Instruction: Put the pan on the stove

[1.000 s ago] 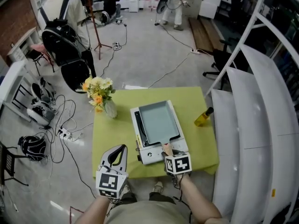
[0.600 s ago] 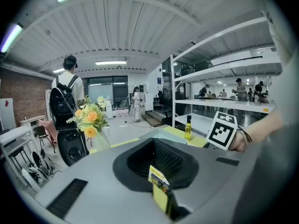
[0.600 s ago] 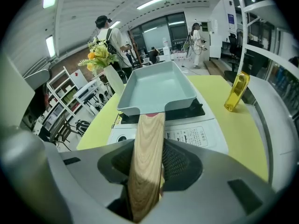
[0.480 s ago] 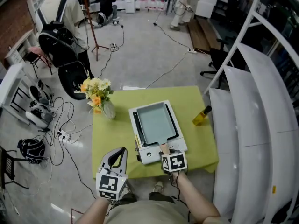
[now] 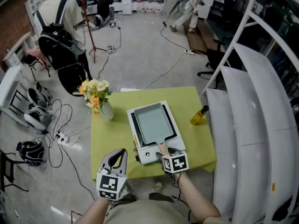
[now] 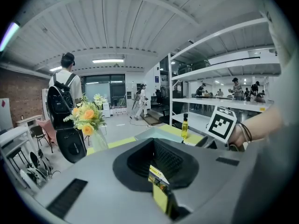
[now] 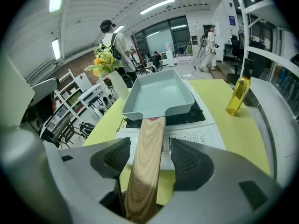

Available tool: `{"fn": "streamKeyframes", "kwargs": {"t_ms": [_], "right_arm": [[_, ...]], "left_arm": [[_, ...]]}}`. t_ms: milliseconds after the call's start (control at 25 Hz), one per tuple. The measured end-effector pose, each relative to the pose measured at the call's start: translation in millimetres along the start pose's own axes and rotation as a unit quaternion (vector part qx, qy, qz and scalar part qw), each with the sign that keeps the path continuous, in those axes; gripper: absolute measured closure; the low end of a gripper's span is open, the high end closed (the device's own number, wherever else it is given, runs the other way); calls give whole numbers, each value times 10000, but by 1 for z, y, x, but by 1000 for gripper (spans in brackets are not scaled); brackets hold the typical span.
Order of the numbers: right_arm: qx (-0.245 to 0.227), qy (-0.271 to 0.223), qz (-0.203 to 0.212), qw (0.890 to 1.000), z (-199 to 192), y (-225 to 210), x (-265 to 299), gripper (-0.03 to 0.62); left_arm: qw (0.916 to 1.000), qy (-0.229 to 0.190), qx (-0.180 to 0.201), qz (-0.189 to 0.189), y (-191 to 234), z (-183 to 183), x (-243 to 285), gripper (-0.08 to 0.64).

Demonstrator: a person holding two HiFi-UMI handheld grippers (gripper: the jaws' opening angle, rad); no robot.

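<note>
We are releasing the pan (image 7: 159, 94) onto the stove (image 5: 148, 155). The right tool (image 7: 150, 157) has just been spreading, with the handle (image 7: 148, 134) lying loose between its jaws. Next we are backing straight off the stove.

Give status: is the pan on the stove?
Done: the pan sits on the stove. In hand: the right gripper has just been opening its jaws; the handle lies between them, pads clear of it. Left: pull that gripper back. The left gripper is shut, holding nothing.
</note>
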State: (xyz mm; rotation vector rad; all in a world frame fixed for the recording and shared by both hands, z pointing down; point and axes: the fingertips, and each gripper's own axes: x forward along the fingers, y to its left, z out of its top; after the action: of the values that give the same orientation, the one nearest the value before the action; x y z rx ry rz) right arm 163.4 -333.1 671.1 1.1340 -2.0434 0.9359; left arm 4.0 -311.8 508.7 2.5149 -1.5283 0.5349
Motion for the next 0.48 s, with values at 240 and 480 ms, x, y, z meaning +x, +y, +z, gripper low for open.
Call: {"fn": "streamKeyframes", "kwargs": {"t_ms": [240,480], "right_arm": [[-17,-532,-34,9986,30,-2,-38,282],[-181,-1370,-34,9904,75,11,-100,333]], "left_arm": [[10000,-32,78,-3,5,7,-4,554],[9994,-172,285,40,13,26,-13,554]]}}
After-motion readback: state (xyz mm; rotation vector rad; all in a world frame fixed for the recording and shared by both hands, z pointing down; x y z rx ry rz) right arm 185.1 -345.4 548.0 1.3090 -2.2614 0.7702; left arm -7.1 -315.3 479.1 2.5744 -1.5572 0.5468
